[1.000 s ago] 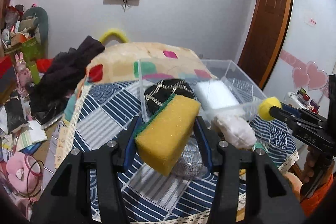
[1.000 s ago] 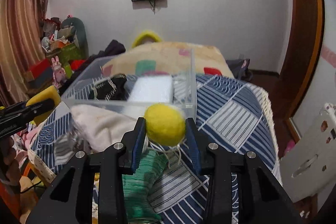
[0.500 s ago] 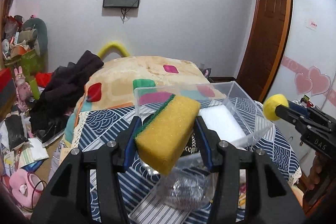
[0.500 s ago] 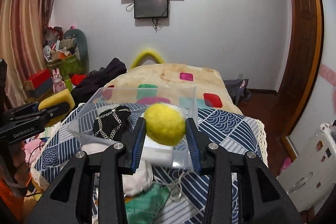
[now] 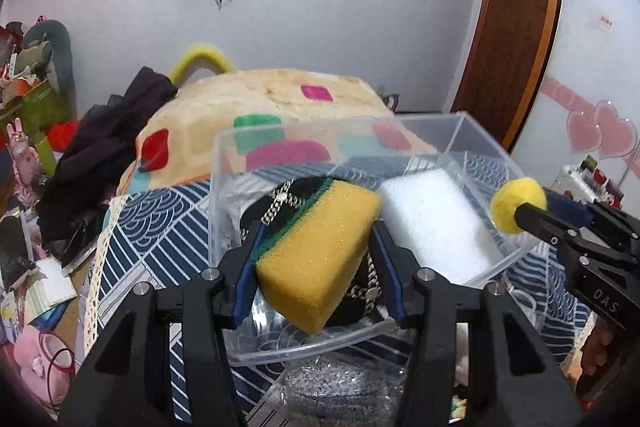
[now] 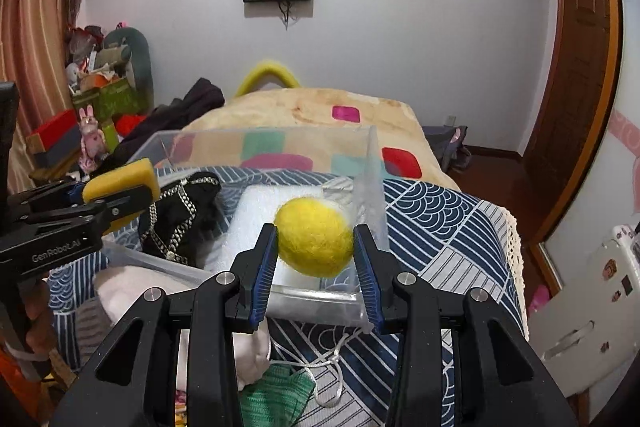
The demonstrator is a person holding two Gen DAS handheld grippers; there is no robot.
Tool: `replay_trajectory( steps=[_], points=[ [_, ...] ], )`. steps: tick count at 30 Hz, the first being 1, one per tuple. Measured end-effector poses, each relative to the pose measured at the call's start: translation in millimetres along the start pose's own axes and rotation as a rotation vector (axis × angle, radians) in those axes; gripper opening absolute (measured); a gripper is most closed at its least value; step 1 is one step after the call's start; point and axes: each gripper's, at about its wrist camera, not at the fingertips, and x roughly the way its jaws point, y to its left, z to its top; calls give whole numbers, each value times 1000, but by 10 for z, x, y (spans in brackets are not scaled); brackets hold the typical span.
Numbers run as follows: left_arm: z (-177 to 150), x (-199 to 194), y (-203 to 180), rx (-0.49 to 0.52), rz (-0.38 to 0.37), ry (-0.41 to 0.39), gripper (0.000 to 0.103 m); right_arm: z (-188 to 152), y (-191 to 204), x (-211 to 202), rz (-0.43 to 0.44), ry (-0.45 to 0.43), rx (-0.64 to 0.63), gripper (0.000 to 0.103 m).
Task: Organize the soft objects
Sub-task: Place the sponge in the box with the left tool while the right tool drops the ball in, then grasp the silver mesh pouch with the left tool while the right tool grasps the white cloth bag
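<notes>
My left gripper [image 5: 316,259] is shut on a yellow sponge [image 5: 316,251] with a green scouring side and holds it over the near left part of a clear plastic box [image 5: 216,187]. My right gripper [image 6: 316,243] is shut on a fuzzy yellow ball [image 6: 314,241] and holds it above the box's near right corner [image 6: 372,163]. Inside the box lie a black item with a chain pattern [image 6: 180,215] and a white foam block [image 5: 432,219]. The right gripper with the ball [image 5: 518,205] shows at the right of the left wrist view; the left gripper with the sponge [image 6: 120,181] shows at the left of the right wrist view.
The box stands on a table with a blue patterned cloth [image 6: 432,227]. A white soft bundle [image 6: 132,291], a green knitted piece [image 6: 276,399] and a crinkly silver item [image 5: 332,383] lie in front of the box. A bed with a patchwork cover [image 6: 320,111] is behind the table.
Both grippers have lifted from low in front of the box and moved forward, so the sponge and the ball now hang over the box. Both grips are unchanged.
</notes>
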Motion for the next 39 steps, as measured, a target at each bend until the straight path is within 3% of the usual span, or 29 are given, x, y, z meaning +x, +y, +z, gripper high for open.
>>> replay_trajectory(
  steps=[6, 8, 10, 20, 29, 39],
  points=[
    [-47, -66, 55, -23, -13, -5, 68, -16, 76, 36, -12, 24, -28, 41],
    [-50, -116, 62, -28, -19, -12, 69, -6, 89, 8, -20, 21, -32, 58],
    [-56, -177, 76, -36, -25, -20, 71, -8, 92, -39, -21, 7, -34, 65],
    [-105, -567, 86, -38, -6, -76, 85, 32, 77, -326, -3, -74, -23, 80],
    [-324, -776, 132, -26, 23, -75, 95, -9, 160, -543, 57, -118, -14, 84],
    [-706, -487, 173, -16, 41, 64, 95, -216, 395, -213, 120, -2, -39, 84]
  ],
)
